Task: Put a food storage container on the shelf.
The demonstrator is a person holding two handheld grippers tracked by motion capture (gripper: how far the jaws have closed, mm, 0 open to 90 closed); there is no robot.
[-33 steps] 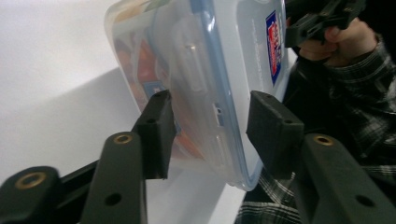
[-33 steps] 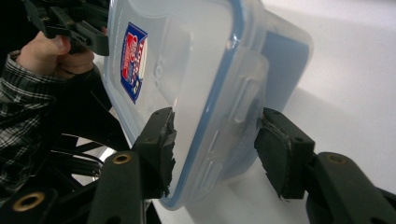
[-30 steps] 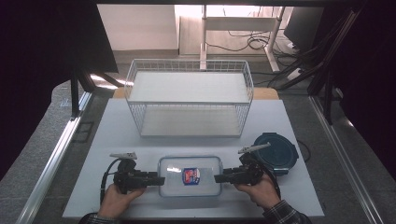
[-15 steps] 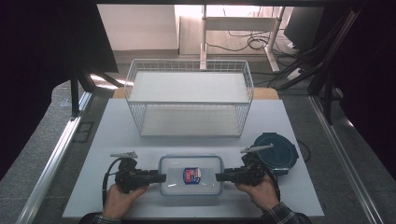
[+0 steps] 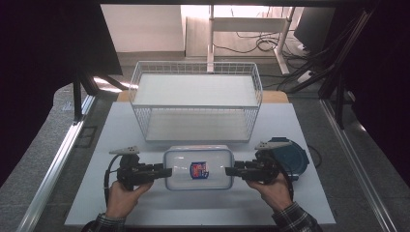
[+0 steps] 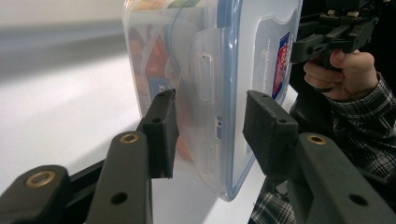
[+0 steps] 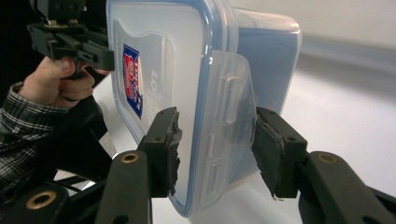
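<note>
A clear plastic container [image 5: 198, 166] with a blue-sealed lid and a red-and-blue label hangs a little above the white table [image 5: 121, 130], held by its two short ends. My left gripper [image 5: 167, 171] is shut on its left end. In the left gripper view the jaws of the left gripper [image 6: 210, 126] straddle the container [image 6: 205, 70] at its latch, one pad under the base and one over the lid. My right gripper [image 5: 228, 170] is shut on the right end. In the right gripper view the right gripper [image 7: 215, 140] clamps the container [image 7: 187, 70] across lid and latch flap.
A white wire basket [image 5: 193, 107] stands behind the container, mid-table. A round dark blue object [image 5: 292, 157] lies just right of my right hand. Table edges with metal rails run along both sides.
Both grippers have risen together with the container, which now sits higher and slightly farther up in the high view.
</note>
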